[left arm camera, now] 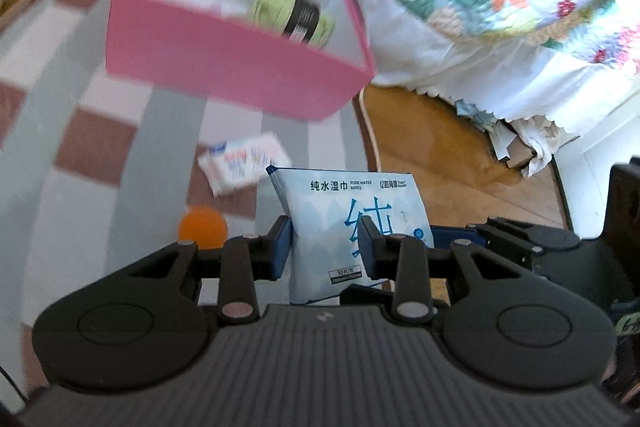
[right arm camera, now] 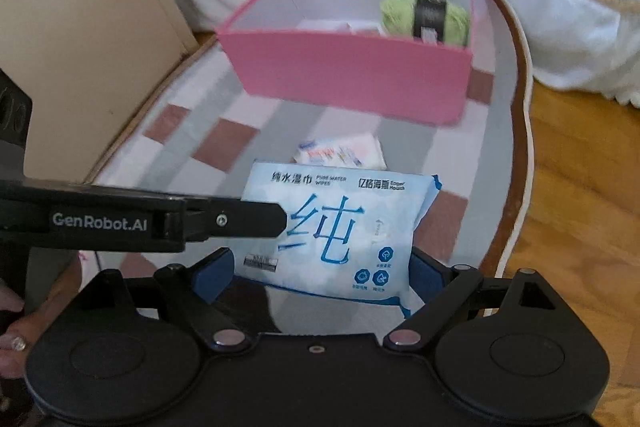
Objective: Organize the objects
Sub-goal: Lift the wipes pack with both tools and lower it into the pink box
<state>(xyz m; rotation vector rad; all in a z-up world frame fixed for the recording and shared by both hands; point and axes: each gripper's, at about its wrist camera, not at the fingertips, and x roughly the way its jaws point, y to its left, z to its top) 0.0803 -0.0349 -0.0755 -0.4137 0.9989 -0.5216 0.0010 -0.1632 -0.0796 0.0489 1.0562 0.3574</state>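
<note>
Left claw [left arm camera: 324, 247] grips the blue wipes pack [left arm camera: 352, 227] held above the checked mat [left arm camera: 80, 147]; the right claw [right arm camera: 320, 267] brackets the same pack, jaws apart. It looks soft, light and slick, best pinched at its flat middle. Beyond lie a tissue packet [right arm camera: 340, 151], then the pink box [right arm camera: 352, 75] holding green yarn [right arm camera: 424, 15].
</note>
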